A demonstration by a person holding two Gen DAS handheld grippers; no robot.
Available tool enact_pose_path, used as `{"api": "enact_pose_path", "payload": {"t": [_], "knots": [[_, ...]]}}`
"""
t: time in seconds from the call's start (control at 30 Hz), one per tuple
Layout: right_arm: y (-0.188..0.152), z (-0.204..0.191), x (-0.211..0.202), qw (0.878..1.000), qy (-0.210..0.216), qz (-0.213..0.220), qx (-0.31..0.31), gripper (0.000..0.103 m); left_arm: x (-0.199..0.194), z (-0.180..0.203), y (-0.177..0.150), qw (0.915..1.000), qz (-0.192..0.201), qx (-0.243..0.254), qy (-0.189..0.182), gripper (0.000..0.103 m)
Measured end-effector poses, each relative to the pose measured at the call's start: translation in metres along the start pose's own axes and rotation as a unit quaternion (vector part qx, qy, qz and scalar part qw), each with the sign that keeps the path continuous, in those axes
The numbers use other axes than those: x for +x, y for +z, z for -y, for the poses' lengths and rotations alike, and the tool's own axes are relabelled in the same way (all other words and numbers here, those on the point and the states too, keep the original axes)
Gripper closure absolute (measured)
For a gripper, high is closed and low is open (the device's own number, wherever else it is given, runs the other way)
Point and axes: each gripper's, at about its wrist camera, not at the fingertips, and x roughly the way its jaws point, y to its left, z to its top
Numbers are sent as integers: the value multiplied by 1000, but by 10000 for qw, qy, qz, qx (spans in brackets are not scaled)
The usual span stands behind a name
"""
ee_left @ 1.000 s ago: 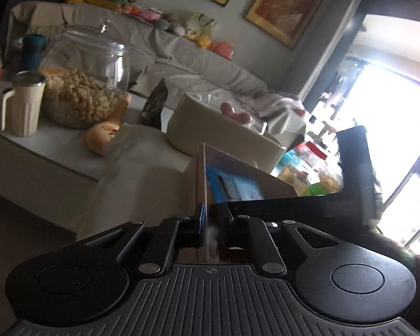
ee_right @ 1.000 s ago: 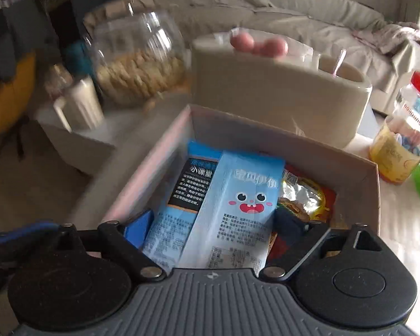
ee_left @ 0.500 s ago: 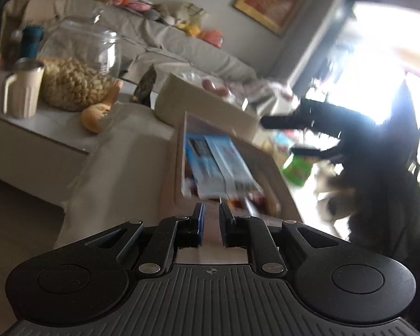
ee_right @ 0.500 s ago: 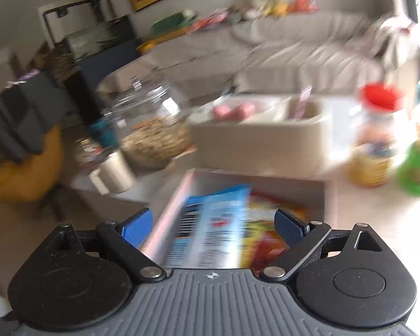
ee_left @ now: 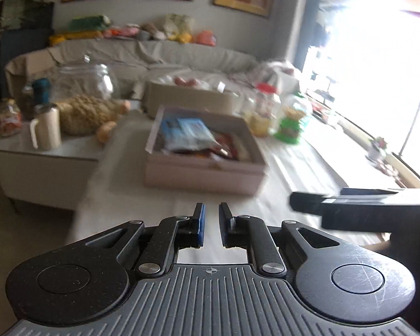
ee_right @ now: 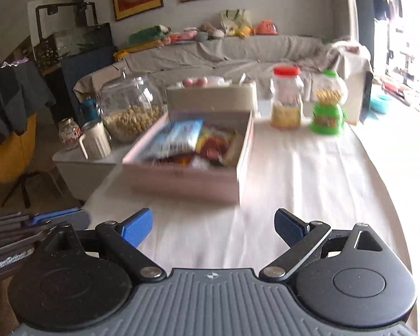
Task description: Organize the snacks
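Pink card makes the box, and it sits on the white cloth of the table, well ahead of the left gripper. From the left view its long side runs away from the camera, toward the couch. Snack packs lie inside, with a blue one on top. It looks blurry, so I cannot read the packs. The left jaws are nearly shut, with only a thin gap, and they hold nothing. The right gripper shows at the right edge, beside the left one.

From the right view the box is ahead and a bit to the left, with its near corner pointing at the camera. Its long side goes back toward the tan tub. The blue pack lies along that same line. The right gripper has its jaws spread wide and empty. Two jars stand apart from the box, to its right.

I think the packing is about done and both tools are clear of the box. To do this part well, keep both tools low and steady over the cloth, so they do not bump the box or the jars
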Motion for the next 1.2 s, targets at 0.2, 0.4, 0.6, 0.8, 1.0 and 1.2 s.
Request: {"api": "enact_pose_path", "payload": {"t": [0.2,0.4,0.6,0.8,1.0,1.2], "knots": [[-25,-3,-25,9996,-230,152,-103,8,-15,20,-13,9996,-80,263,-42,89],[-27,-3,-27,9996,-225,85,-121,8,-20,25,-14,9995,-11,299,-26,89],[-26,-6,-27,9996,-234,81,-129,8,-19,25,-13,9996,-88,282,-21,89],[-27,-6,-27,9996,-243,26,-127,8,-17,23,-13,9996,-116,259,-39,89],[-28,-6,-27,9996,-243,13,-142,8,-16,24,-13,9996,-109,271,-57,89],[-29,-6,-26,9996,-251,5,-128,8,-15,25,-14,9995,-137,272,-59,89]]}}
